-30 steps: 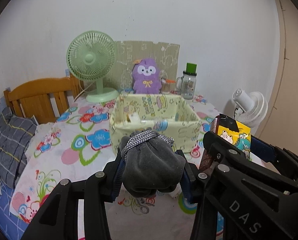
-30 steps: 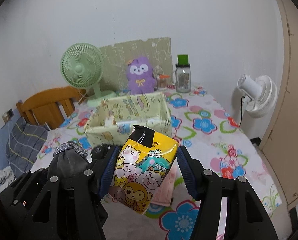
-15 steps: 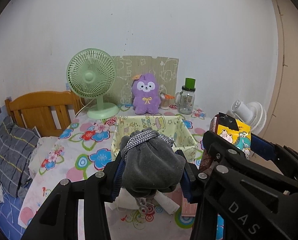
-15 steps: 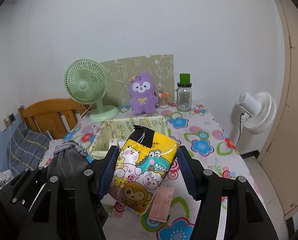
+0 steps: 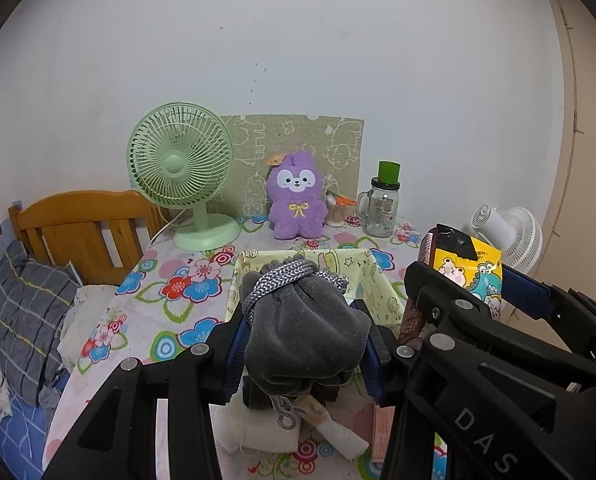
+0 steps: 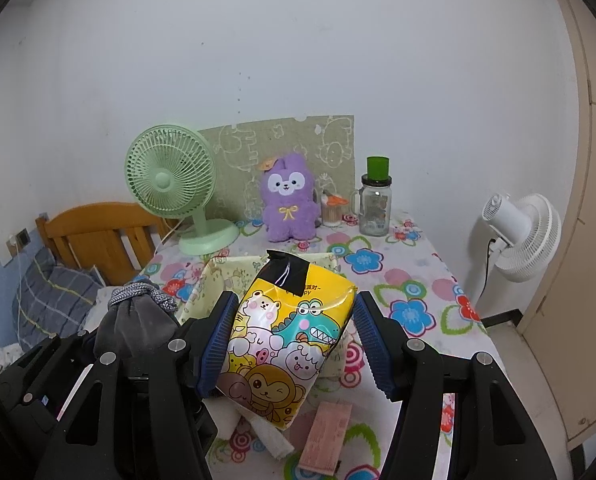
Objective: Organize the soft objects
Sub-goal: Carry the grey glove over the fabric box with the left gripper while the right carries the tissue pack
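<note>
White wall and a flowered surface fill the room, with a green fan, a purple plush and a glass jar lined up at the back.

Both grippers are raised above the near edge, side by side. The left gripper is clenched on a gray drawstring pouch, cord end up. The right gripper is clamped on a yellow cartoon-print pack, taped end tilted toward 12 o'clock.

What matters next is the pale yellow fabric bin: it sits on the surface at 12 o'clock from both loads, lower down and a little farther back, open top up. To my eye the pouch hangs almost straight before the bin's mouth, while the pack is nearer its right wall. Either load seems to need a forward, downward move. Loose white cloth and a pink packet lie beneath the grippers.
</note>
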